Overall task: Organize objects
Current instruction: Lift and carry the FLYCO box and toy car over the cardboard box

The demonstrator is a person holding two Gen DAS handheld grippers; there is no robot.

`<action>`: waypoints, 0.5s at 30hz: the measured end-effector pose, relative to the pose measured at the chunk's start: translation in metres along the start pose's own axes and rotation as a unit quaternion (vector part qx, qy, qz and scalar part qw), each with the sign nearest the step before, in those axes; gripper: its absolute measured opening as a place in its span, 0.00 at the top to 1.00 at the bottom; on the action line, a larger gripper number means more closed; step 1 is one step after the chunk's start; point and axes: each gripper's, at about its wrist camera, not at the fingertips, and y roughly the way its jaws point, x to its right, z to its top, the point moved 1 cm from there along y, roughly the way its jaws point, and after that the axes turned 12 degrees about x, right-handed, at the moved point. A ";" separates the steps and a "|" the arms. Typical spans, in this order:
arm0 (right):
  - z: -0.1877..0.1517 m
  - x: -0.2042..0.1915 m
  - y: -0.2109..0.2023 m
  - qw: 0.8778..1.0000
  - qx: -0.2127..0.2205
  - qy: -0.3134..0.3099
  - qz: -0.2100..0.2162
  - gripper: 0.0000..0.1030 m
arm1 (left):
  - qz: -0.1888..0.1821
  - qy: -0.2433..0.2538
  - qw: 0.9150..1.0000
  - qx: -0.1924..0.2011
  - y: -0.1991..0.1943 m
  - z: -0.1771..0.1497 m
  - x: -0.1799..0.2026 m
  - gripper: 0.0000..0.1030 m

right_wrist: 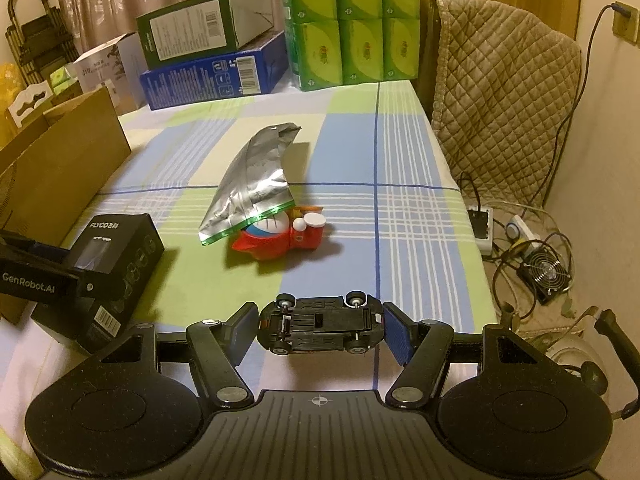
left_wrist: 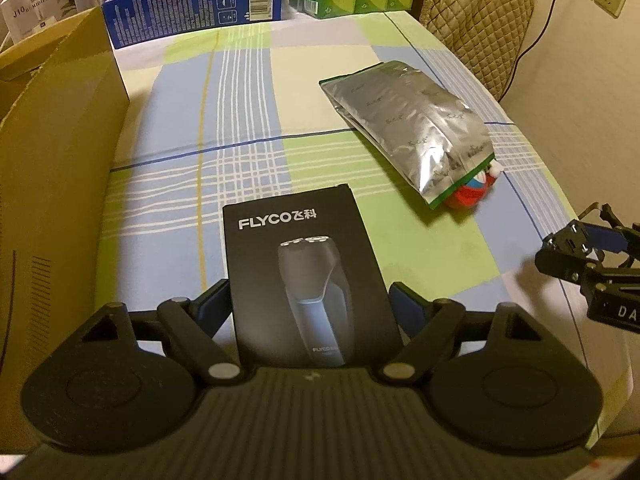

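Grippers are both busy, and we describe each one in relation to the silver pouch [left_wrist: 408,128] that lies in the middle of the checked tablecloth [left_wrist: 248,120].

We see our left gripper [left_wrist: 310,300] closed on the black shaver box [left_wrist: 308,276]. Its two blue pads press the left and right sides of the box, so the jaws stand as wide as the box. The box is on the near left side of the pouch, well apart from it, and its printed face looks up at the camera. In the right wrist view the same box is at the left edge, and we cannot tell there whether its bottom touches the cloth.

We see our right gripper [right_wrist: 320,330] closed on the toy car [right_wrist: 320,328]. The car is upside down, its black underside and four wheels face the camera, and the blue pads touch its two ends. It is held nearer to us than the pouch, above the cloth.

The pouch leans on a red and white toy figure [right_wrist: 288,236], which comes out from under its green edge. Beyond the pouch, at the far end of the table, stand a blue box [right_wrist: 212,76] and green packs [right_wrist: 352,24]. Left of the pouch stands a brown cardboard box [left_wrist: 56,184].
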 end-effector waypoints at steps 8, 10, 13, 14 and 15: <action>-0.001 -0.004 -0.004 1.000 0.001 0.003 0.000 0.39 | -0.014 0.012 1.000 -0.005 -0.006 -0.003 0.003 0.21; -0.002 -0.004 -0.003 1.000 0.000 0.003 0.000 0.39 | -0.016 0.018 1.000 -0.010 -0.004 -0.005 0.005 0.21; -0.003 -0.004 -0.001 1.000 -0.002 0.004 0.000 0.39 | -0.015 0.019 1.000 -0.015 -0.001 -0.008 0.005 0.20; -0.004 -0.004 0.000 1.000 -0.003 0.004 0.000 0.39 | -0.013 0.022 1.000 -0.015 0.000 -0.009 0.006 0.20; -0.004 -0.003 0.000 1.000 -0.004 0.004 0.001 0.39 | -0.012 0.024 1.000 -0.013 0.001 -0.010 0.006 0.19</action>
